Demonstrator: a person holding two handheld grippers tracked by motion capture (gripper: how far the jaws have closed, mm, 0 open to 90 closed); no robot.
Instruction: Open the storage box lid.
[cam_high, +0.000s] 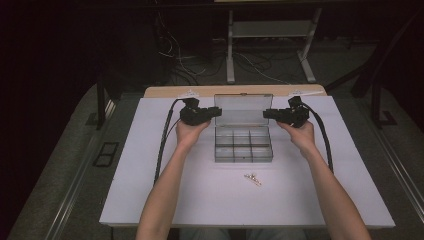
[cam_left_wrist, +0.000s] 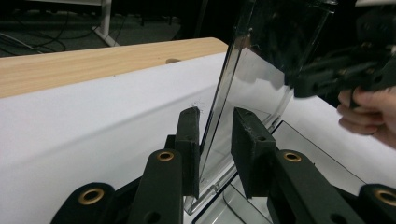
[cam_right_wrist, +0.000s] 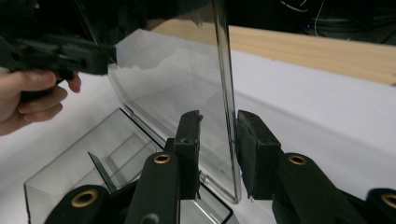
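Your right gripper (cam_right_wrist: 215, 140) has the clear lid (cam_right_wrist: 196, 84) edge between its 2 black jaws; lid stands upright. Right pad (cam_right_wrist: 252, 154) sits against the lid edge, left pad (cam_right_wrist: 189, 149) just beside it w/ a slim gap. Below left: clear box (cam_right_wrist: 84, 168) w/ dividers, on white table (cam_right_wrist: 327, 102). Far left, your left gripper (cam_right_wrist: 109, 55) at the lid's other edge.

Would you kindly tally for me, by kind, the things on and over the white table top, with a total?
Clear plastic box with its lid standing open: 1
Black grippers, left gripper and right gripper, one at each side edge of the lid: 2
Small pile of metal bits in front of the box: 1
Total: 4
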